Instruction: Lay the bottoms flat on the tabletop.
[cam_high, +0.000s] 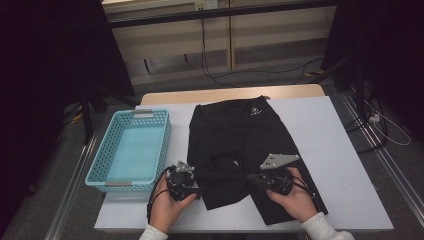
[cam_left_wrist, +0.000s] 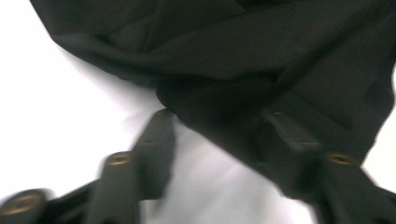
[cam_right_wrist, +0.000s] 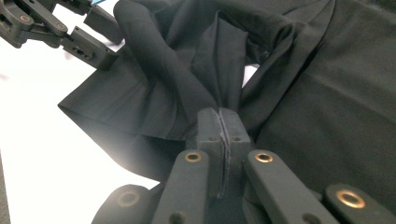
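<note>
The right gripper (cam_right_wrist: 219, 122) was clamped on a fold of the black shorts (cam_high: 250, 135) while the left gripper (cam_left_wrist: 219, 126) stood with jaws apart at their near left edge.

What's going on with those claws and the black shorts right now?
Right gripper pinching black shorts. Left gripper open at their edge. Blue basket alongside, nothing blocking.

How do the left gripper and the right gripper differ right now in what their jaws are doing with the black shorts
The right gripper has its jaws shut, pinching a fold of the black shorts; the left gripper has its jaws apart, one over the white table and one over the cloth, with a hem corner between them, not pinched. In the high view the right gripper sits over the shorts, while the left gripper sits at their left edge, near the blue basket. Both are hand-held and black-jawed.
</note>
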